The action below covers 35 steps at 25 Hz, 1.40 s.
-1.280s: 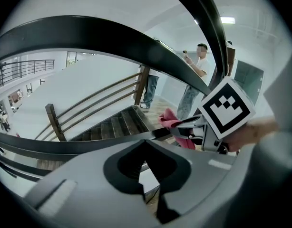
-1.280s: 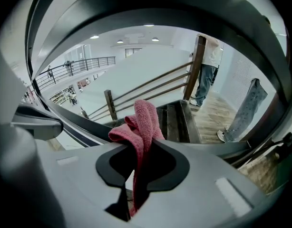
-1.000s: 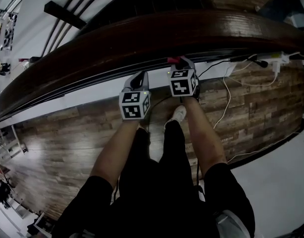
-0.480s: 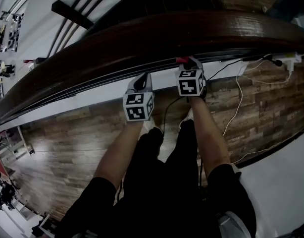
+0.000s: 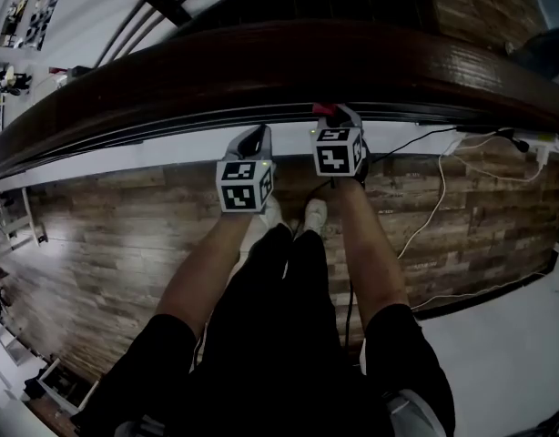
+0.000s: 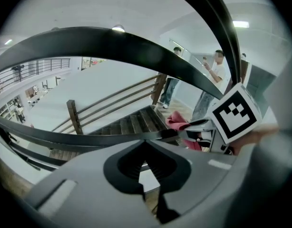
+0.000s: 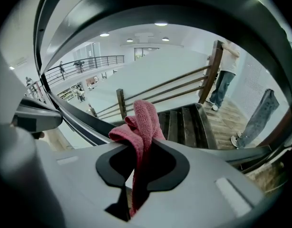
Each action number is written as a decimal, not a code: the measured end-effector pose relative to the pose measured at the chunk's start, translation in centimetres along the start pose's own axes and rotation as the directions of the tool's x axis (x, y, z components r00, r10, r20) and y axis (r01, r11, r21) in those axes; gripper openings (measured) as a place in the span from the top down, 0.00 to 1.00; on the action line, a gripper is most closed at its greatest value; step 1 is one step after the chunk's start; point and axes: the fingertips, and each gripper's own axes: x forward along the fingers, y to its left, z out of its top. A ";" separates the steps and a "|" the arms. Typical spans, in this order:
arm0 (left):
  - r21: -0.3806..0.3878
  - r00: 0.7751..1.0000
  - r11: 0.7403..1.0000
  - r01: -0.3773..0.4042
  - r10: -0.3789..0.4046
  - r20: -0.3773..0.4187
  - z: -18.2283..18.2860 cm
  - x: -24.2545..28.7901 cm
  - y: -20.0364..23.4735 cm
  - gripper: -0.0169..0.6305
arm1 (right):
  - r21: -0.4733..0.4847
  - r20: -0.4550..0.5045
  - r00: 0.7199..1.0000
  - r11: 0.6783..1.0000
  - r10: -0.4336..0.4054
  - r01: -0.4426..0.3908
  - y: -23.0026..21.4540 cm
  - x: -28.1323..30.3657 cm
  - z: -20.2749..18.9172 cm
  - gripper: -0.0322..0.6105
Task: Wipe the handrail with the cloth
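The right tongs (image 7: 136,189) are squeezed tight on the red cloth (image 7: 143,122). The cloth sticks up out of them, right by the near edge of the dark wooden handrail (image 5: 261,62). The left tongs (image 6: 150,194) are closed with nothing in them, just beside the right ones.

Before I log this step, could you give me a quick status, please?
Left tool shut, empty. Right tool shut on red cloth. Both by the handrail, near edge; contact unclear. Nothing lying on it.
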 end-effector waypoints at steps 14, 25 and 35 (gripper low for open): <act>-0.127 0.982 0.977 -0.171 0.180 0.060 -1.5 -2.5 3.9 0.97 | -0.187 -0.018 0.991 0.974 0.130 -0.131 3.8 0.8 0.9 0.87; -0.142 0.981 0.975 -0.173 0.184 0.066 -1.8 -4.5 8.5 0.97 | -0.114 -0.007 0.994 0.987 0.111 -0.111 7.0 2.5 2.2 0.87; -0.144 0.982 0.975 -0.172 0.181 0.053 -1.7 -6.5 13.4 0.97 | -0.130 -0.020 0.995 0.986 0.101 -0.103 11.2 3.2 2.9 0.87</act>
